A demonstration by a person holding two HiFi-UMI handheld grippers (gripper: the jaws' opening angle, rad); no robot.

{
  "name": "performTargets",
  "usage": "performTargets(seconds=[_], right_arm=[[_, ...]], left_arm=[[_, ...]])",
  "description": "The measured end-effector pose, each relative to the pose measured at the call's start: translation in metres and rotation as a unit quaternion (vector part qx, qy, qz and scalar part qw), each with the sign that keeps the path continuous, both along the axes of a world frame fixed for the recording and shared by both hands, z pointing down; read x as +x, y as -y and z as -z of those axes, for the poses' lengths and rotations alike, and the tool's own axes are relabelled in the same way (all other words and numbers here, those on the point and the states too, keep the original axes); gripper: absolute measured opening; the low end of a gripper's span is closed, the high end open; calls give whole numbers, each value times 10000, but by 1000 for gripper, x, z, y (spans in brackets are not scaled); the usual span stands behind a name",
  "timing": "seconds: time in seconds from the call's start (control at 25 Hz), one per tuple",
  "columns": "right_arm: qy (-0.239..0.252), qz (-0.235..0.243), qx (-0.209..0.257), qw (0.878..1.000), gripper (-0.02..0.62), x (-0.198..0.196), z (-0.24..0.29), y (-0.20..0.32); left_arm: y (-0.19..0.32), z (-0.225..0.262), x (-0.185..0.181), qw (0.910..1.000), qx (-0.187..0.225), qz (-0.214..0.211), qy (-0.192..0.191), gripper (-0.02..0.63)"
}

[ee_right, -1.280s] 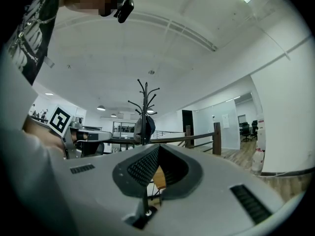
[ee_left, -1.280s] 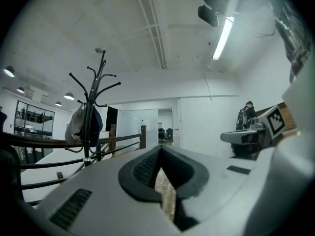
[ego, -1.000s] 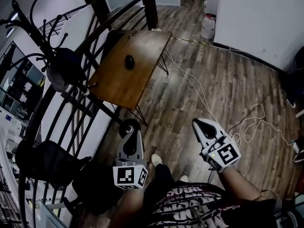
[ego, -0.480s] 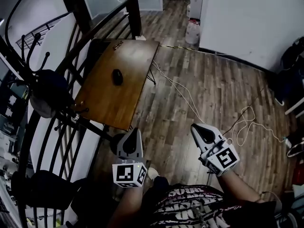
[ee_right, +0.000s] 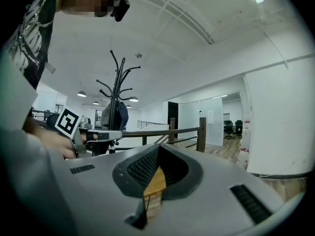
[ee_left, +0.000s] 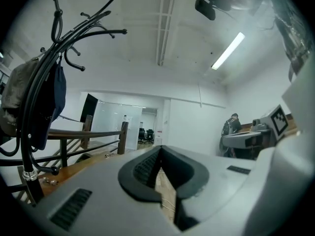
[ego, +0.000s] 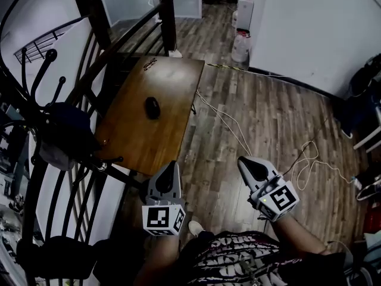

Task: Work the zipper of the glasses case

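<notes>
The glasses case point(ego: 152, 107) is a small dark oval lying near the middle of a wooden table point(ego: 131, 142), ahead and to the left in the head view. Both grippers are held level above the wooden floor, short of the table's near edge and well apart from the case. My left gripper point(ego: 171, 165) is shut with nothing in it; in the left gripper view its jaws point(ee_left: 160, 150) meet at the tip. My right gripper point(ego: 243, 161) is also shut and empty, its closed jaws point(ee_right: 157, 154) pointing toward the table's near corner point(ee_right: 155, 183).
A black coat rack point(ego: 36, 94) with a dark bag point(ego: 68, 130) stands at the left beside a dark railing point(ego: 128, 34). White cables point(ego: 235, 130) trail over the floor. A white container point(ego: 240, 47) stands by the wall. A small object point(ego: 149, 63) lies at the table's far end.
The table and case have slid nearer and lower in the head view, with the coat rack shifting left. Both grippers stay shut and side by side.
</notes>
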State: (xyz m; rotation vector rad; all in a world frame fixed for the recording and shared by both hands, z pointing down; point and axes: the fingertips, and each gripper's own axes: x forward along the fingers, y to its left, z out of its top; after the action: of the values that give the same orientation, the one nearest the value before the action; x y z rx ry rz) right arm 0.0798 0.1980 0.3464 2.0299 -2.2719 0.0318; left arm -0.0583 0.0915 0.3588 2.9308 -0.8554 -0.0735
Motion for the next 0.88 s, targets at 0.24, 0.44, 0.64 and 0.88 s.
performTargets(seconds=[0.24,0.44,0.64,0.88], right_arm=[[276,-32,110,9996,-2,-6,15,32],[169,-241,-198,9994,-2,22,6,42],[396,-81,-262,9988,-2,48,-14,81],[530,501,-91,9973,-2,106,-10,150]], left_arm=[[40,4,-5,9999,-151,-49,-45,8],[57,-9,12,9994,-322,-107,37,8],[81,-26,40,9988,-414,-51,242,8],[129,-18,85,9971,-413,444,470,8]])
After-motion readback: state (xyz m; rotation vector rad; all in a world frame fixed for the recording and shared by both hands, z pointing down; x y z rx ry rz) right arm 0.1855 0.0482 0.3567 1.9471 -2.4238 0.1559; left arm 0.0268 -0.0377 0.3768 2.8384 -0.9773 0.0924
